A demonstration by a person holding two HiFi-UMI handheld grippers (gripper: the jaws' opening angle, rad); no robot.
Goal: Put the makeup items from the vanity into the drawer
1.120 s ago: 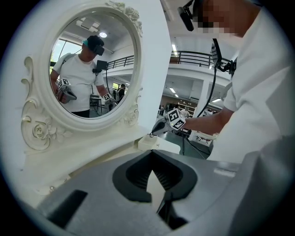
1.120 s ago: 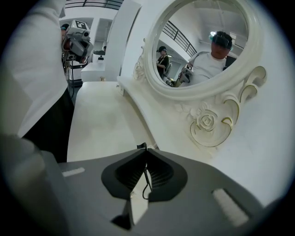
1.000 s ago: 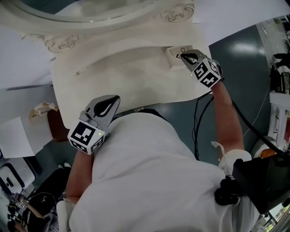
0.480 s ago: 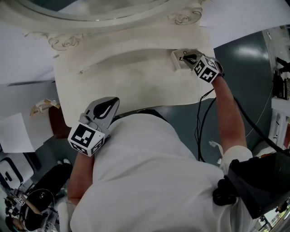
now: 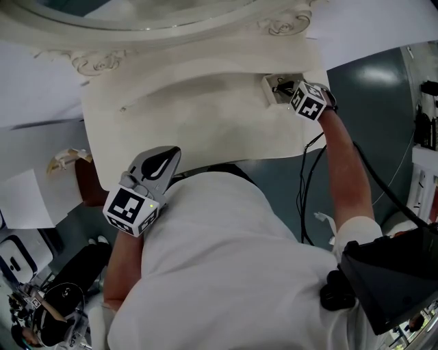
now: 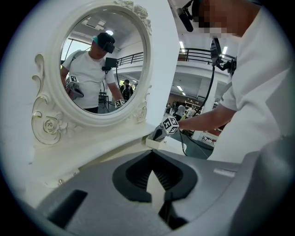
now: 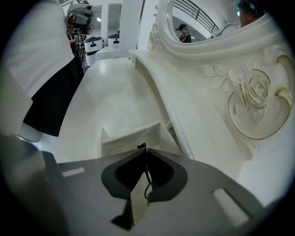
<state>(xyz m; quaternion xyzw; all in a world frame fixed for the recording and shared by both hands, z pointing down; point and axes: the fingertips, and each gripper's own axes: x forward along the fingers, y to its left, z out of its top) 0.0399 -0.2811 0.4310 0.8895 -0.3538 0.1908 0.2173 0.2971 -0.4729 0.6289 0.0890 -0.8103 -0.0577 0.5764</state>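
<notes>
A white vanity (image 5: 198,116) with an oval mirror (image 5: 137,14) fills the top of the head view. A small drawer (image 5: 268,87) stands open at its right end. My right gripper (image 5: 284,87) hovers just over that drawer, shut on a thin black wire-like item (image 7: 146,177) whose tip pokes out between the jaws. The right gripper view shows the drawer (image 7: 133,138) directly below the jaws. My left gripper (image 5: 163,163) hangs at the vanity's front edge, shut and holding nothing. The left gripper view shows the right gripper (image 6: 168,126) at the drawer (image 6: 154,142).
The person's white shirt (image 5: 226,266) hides the space in front of the vanity. Black cables (image 5: 304,171) run over the dark floor at the right. Sheets of paper (image 5: 24,205) and a brown object (image 5: 82,184) lie at the left.
My right gripper has moved a little farther over the open drawer with the thin black item in it. The left gripper has stayed where it was.
</notes>
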